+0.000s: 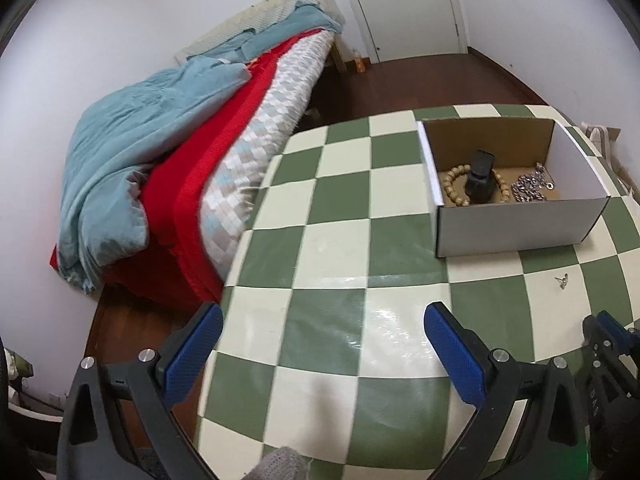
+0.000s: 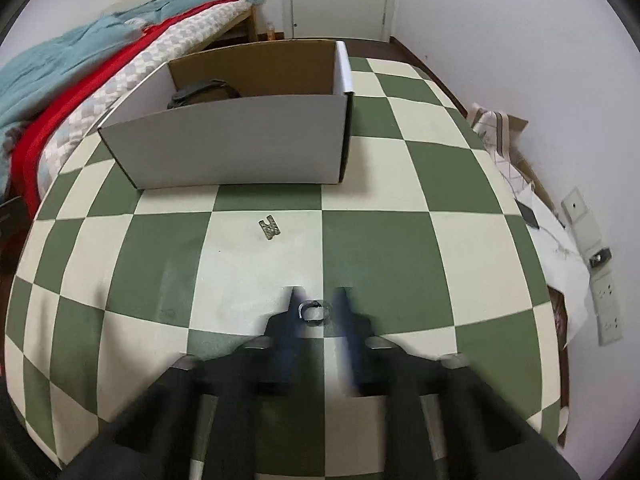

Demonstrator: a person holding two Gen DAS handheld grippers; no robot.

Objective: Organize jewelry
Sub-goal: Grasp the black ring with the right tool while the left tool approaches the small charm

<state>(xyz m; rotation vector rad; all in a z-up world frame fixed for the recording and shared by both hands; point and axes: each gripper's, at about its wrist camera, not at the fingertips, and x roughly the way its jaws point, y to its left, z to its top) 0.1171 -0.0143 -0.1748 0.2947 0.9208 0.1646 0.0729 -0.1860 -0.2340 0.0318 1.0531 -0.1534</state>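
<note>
Your right gripper, fingers narrowed, brackets a small dark metal ring lying flat near the checkered table's near edge, grip uncertain; your left gripper gapes wide, empty.

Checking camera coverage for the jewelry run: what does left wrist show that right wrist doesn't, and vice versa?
Left wrist only: the box's contents, a wooden bead bracelet, a dark watch and a silver chain; also the left tongs, open over bare table.

Right wrist only: a small ring lying between the right tongs, which are blurred and not visibly closed on it; wall sockets at right.

Both: the white cardboard box, the checkered tablecloth, a small metal earring in front of the box, and the bed.
</note>
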